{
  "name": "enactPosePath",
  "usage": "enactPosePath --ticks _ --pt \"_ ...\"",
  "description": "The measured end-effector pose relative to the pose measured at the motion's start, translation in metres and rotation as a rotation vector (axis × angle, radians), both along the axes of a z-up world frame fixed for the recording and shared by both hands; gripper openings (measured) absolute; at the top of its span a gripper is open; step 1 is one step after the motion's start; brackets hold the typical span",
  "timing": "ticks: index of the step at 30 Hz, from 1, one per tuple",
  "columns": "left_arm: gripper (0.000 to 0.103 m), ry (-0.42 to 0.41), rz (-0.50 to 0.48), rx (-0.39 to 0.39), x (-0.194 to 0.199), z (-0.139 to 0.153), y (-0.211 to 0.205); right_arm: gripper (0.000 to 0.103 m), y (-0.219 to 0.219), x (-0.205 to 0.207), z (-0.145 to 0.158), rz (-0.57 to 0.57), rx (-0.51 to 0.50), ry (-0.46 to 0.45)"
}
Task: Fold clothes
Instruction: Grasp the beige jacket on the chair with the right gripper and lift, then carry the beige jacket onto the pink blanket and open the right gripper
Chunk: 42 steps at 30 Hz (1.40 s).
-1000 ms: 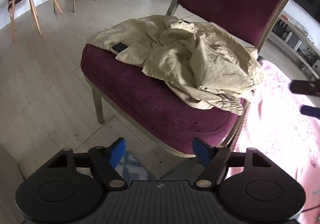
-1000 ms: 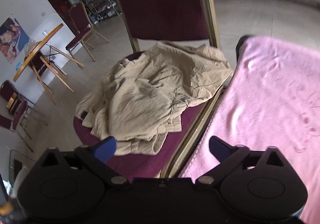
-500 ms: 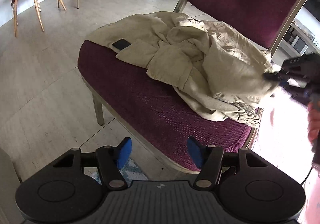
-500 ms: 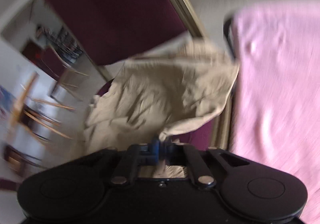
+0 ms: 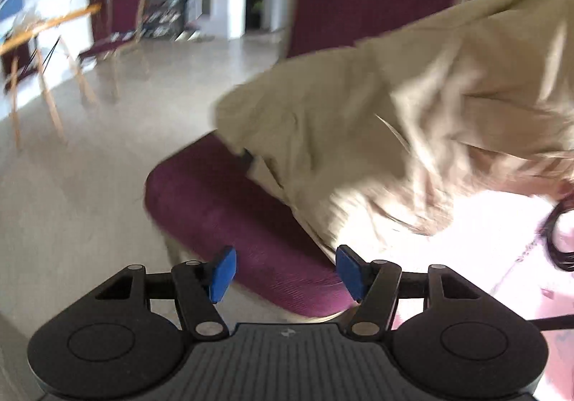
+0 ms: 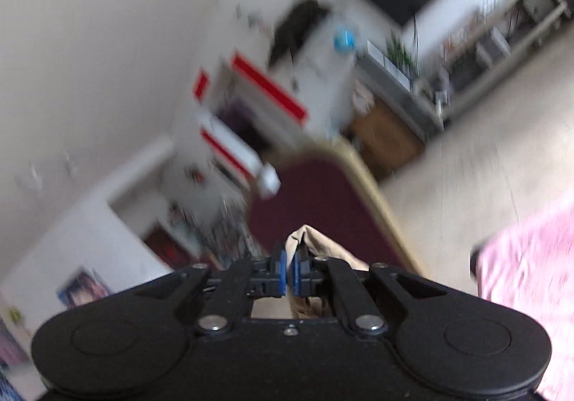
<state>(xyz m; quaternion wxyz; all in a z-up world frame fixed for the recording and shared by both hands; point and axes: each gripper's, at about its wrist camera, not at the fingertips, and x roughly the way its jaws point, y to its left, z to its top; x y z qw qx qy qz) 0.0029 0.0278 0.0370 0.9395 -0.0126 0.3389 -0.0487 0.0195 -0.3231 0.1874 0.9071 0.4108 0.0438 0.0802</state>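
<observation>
A beige garment (image 5: pixel 412 107) hangs lifted off the maroon chair (image 5: pixel 229 207), stretched up to the top right of the left wrist view and blurred by motion. My left gripper (image 5: pixel 283 270) stands open below it, near the seat's front edge, with nothing between its blue pads. My right gripper (image 6: pixel 288 268) is shut on a fold of the beige garment (image 6: pixel 305 239), raised high with the chair back (image 6: pixel 308 200) behind it. The rest of the cloth is hidden under the right gripper's body.
A pink cloth surface (image 6: pixel 531 257) lies to the right of the chair, also bright at the lower right (image 5: pixel 466 232) of the left wrist view. A wooden table (image 5: pixel 39 28) and another maroon chair (image 5: pixel 118 28) stand far left on the pale floor. Shelves and a TV unit (image 6: pixel 448 53) line the far wall.
My right gripper has risen and tilted upward with the garment, pulling it up off the seat. The left gripper stays open and has shifted its aim toward the chair's front.
</observation>
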Motion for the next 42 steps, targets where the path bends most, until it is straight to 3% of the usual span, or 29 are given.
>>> enactPosePath --ticks 6,10,14,16,19,21,23,25,28,31,36,42 --pt "0.061 -0.066 -0.214 0.0 -0.026 0.032 -0.06 0.004 -0.047 -0.116 0.085 -0.25 -0.121 -0.178" --pt "0.062 -0.048 -0.355 -0.003 -0.031 0.029 -0.116 0.004 -0.068 -0.154 0.125 -0.442 -0.322 -0.112" --pt "0.062 0.011 -0.454 -0.01 -0.037 0.009 -0.159 0.005 -0.064 -0.131 0.133 -0.472 -0.546 0.081" --pt "0.062 0.05 -0.475 0.002 -0.038 -0.006 -0.17 0.005 -0.059 -0.107 0.119 -0.449 -0.622 0.176" --pt "0.062 0.099 -0.46 0.049 -0.038 -0.028 -0.164 0.005 -0.03 -0.055 0.079 -0.328 -0.652 0.281" --pt "0.062 0.13 -0.438 0.088 -0.037 -0.041 -0.153 0.008 0.003 -0.027 0.047 -0.206 -0.641 0.355" --pt "0.062 0.161 -0.415 0.126 -0.036 -0.054 -0.143 0.03 0.032 -0.001 0.015 -0.034 -0.567 0.46" --pt "0.062 0.178 -0.387 0.163 -0.03 -0.061 -0.13 0.045 0.059 0.016 -0.013 0.135 -0.466 0.54" --pt "0.062 0.201 -0.366 0.18 -0.029 -0.066 -0.118 0.053 0.076 0.006 -0.025 0.247 -0.405 0.556" --pt "0.063 0.241 -0.395 0.133 -0.029 -0.072 -0.132 0.065 0.062 -0.027 -0.021 0.236 -0.377 0.529" --pt "0.064 0.308 -0.444 0.054 -0.029 -0.082 -0.155 0.073 0.002 -0.103 -0.013 0.11 -0.304 0.491" --pt "0.063 0.407 -0.482 -0.048 -0.024 -0.101 -0.186 0.073 -0.085 -0.166 -0.059 -0.027 -0.124 0.504"
